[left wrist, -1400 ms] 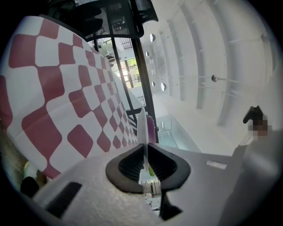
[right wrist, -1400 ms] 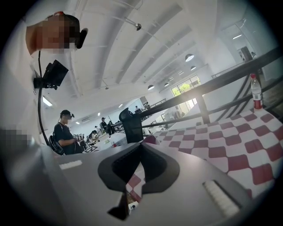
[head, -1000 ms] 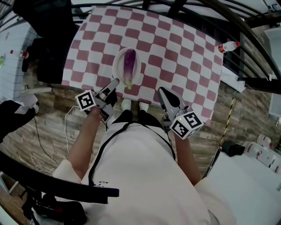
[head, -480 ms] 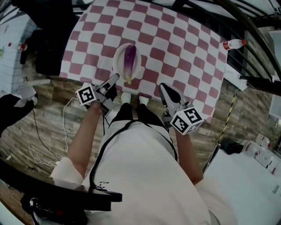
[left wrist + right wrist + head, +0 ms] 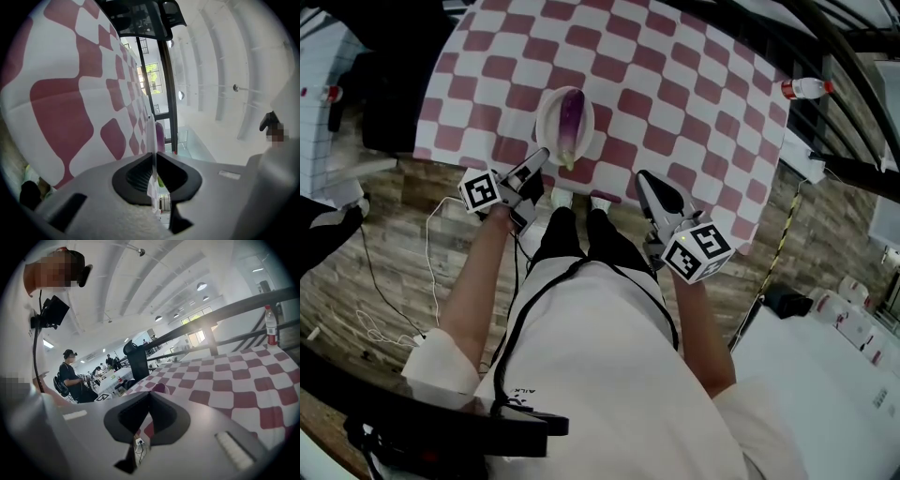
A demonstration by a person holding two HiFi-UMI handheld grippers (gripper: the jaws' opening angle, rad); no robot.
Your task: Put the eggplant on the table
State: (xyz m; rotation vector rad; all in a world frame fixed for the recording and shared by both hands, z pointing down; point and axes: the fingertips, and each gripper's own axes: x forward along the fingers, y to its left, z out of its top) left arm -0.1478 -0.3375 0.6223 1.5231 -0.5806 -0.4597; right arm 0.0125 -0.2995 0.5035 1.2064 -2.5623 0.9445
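Note:
A purple eggplant (image 5: 570, 112) lies on a white plate (image 5: 546, 127) over the near edge of the red-and-white checked table (image 5: 675, 94). My left gripper (image 5: 542, 157) is shut on the plate's near rim. In the left gripper view that rim (image 5: 150, 136) runs edge-on between the jaws, with the eggplant (image 5: 160, 136) just behind it. My right gripper (image 5: 643, 178) hangs at the table's near edge, right of the plate and apart from it. Its jaws (image 5: 149, 393) are shut with nothing between them, and the eggplant (image 5: 159, 388) peeks over them.
A plastic bottle (image 5: 806, 88) with a red cap stands at the table's far right corner. A black chair (image 5: 394, 94) sits at the table's left side. White cables (image 5: 441, 234) lie on the wooden floor. Dark railings cross the right of the head view.
The left gripper has sunk with the plate and eggplant, nearer the cloth. The right gripper has dropped a little. Neither grip has changed.

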